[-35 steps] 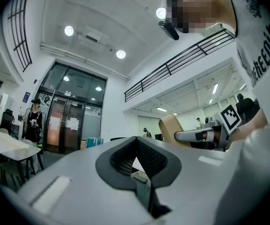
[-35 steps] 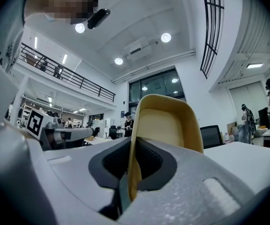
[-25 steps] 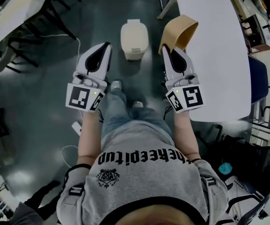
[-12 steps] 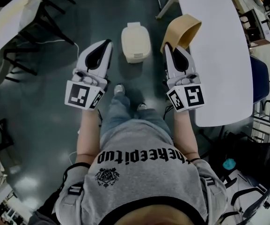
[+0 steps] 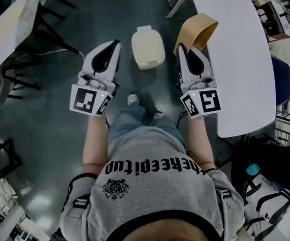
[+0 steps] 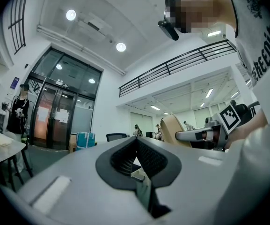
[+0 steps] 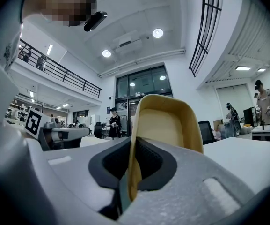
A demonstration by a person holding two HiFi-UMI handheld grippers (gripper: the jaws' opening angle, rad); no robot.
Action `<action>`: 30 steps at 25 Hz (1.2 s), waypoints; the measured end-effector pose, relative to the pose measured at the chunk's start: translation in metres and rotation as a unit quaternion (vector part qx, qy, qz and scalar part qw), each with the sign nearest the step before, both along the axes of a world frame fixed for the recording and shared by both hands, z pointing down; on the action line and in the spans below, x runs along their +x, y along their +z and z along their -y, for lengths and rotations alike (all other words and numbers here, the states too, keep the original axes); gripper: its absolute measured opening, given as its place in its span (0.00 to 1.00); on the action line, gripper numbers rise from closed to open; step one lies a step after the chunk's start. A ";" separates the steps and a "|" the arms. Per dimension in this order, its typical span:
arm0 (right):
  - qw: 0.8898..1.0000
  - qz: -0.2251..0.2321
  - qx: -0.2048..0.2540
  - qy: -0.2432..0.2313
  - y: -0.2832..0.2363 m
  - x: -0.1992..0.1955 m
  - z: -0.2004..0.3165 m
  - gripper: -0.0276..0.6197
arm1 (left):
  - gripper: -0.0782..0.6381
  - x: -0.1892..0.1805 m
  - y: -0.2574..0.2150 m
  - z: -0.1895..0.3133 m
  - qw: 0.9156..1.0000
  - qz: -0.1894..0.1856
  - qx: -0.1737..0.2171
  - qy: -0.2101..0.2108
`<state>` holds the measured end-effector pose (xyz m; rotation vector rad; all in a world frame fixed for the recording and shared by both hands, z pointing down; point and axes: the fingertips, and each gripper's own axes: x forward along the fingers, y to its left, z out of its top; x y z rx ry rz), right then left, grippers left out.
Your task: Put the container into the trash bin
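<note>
Open dark floor (image 5: pixel 139 82) lies between the left gripper (image 5: pixel 115 44) and right gripper (image 5: pixel 184 48), reaching the trash bin (image 5: pixel 148 47), whose lid lies closed. The white table (image 5: pixel 235 59) crowds the right side, just beside the held container (image 5: pixel 197 30). Chair legs (image 5: pixel 49 36) stand far left.

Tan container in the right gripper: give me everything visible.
The container is a tan, open-topped tray with rounded corners, matte like paper pulp, seemingly empty. It is held in the air on edge, one wall pinched between the jaws of the right gripper. In the head view it overlaps the edge of the white table, right of the closed cream trash bin, apart from it.
</note>
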<state>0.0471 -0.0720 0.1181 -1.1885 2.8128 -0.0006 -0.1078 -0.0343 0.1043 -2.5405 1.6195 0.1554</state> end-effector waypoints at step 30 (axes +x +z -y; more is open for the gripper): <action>0.988 -0.015 -0.089 0.126 0.069 0.001 0.061 0.07 | 0.13 0.006 0.071 0.102 0.985 0.003 -0.089 0.146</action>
